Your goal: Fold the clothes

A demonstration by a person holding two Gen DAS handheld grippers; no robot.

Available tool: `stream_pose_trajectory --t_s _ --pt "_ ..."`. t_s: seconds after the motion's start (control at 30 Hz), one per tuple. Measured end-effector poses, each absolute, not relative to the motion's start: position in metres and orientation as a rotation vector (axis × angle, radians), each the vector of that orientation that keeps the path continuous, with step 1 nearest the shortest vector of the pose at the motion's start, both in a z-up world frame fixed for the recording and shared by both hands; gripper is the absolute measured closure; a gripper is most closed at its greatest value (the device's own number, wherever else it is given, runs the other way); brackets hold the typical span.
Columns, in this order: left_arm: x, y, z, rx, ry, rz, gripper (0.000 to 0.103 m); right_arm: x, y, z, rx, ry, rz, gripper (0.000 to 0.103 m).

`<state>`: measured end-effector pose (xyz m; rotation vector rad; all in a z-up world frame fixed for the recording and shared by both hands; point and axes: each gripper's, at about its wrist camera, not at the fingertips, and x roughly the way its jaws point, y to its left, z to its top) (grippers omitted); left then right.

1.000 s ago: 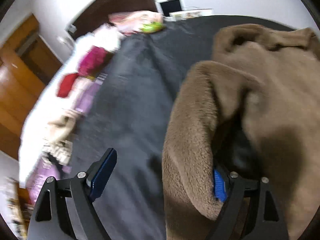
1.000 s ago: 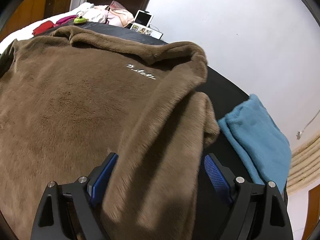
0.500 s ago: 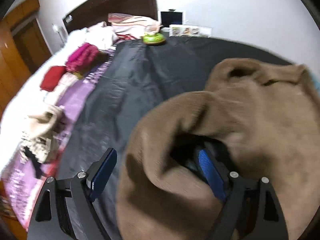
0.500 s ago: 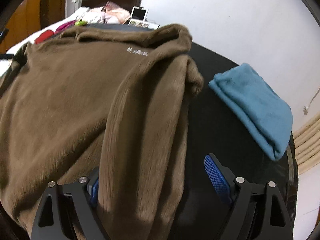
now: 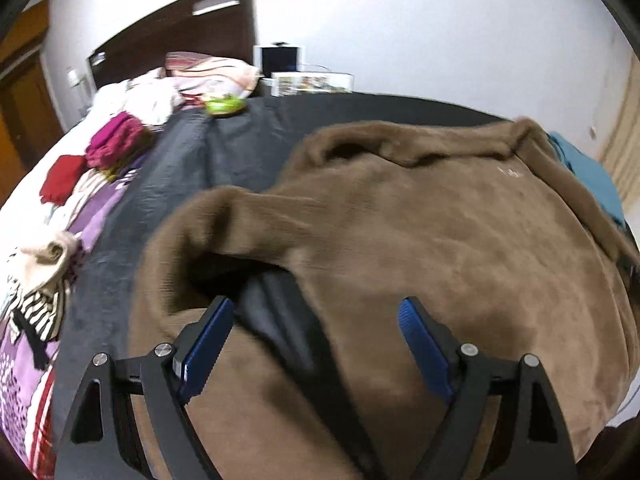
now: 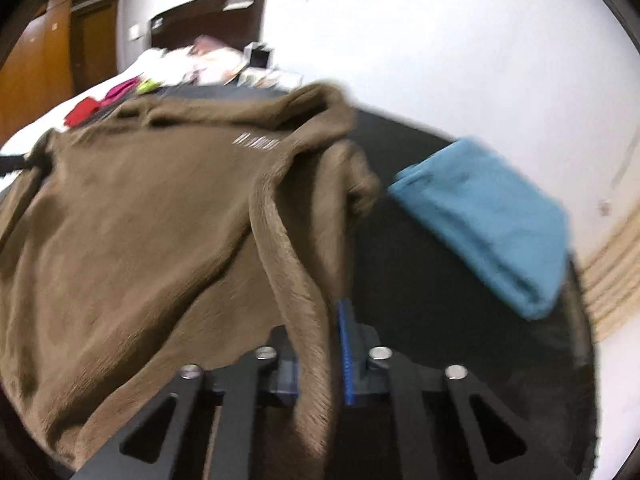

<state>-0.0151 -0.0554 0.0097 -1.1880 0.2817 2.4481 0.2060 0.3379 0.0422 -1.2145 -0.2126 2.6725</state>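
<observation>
A brown fleece top (image 5: 440,220) lies spread chest-up across a black sheet (image 5: 240,148) on a bed, its collar toward twelve o'clock in both wrist views and small white lettering on the chest. The right gripper (image 6: 320,344) has just closed its jaws on the top's right sleeve (image 6: 296,248), which half a second earlier hung loose between open pads; the sleeve now rises in a taut ridge from the clamp toward the shoulder. The left gripper (image 5: 316,344), jaws spread wide and gripping nothing, has swung in over the garment's left side, where the left sleeve (image 5: 224,216) curls at ten o'clock around a dark hollow. With one sleeve secured, the fold looks ready to begin inward. A folded teal towel (image 6: 488,220) sits at two o'clock of the right view, and loose clothes (image 5: 116,144) crowd the bed's far left.
</observation>
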Motion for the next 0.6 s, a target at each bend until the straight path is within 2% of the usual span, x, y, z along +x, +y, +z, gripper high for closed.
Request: stream_pose_trajectory --t_s 0.43,0.6 --pt "0.0 0.009 -0.036 -1.23 0.499 2.359 0.015 0.157 0.387 0.11 -0.691 -0.707 2.221 0.093" --pt "0.0 0.007 -0.039 -1.236 0.502 2.379 0.013 0.102 0.421 0.115 -0.714 -0.697 2.181 0.092"
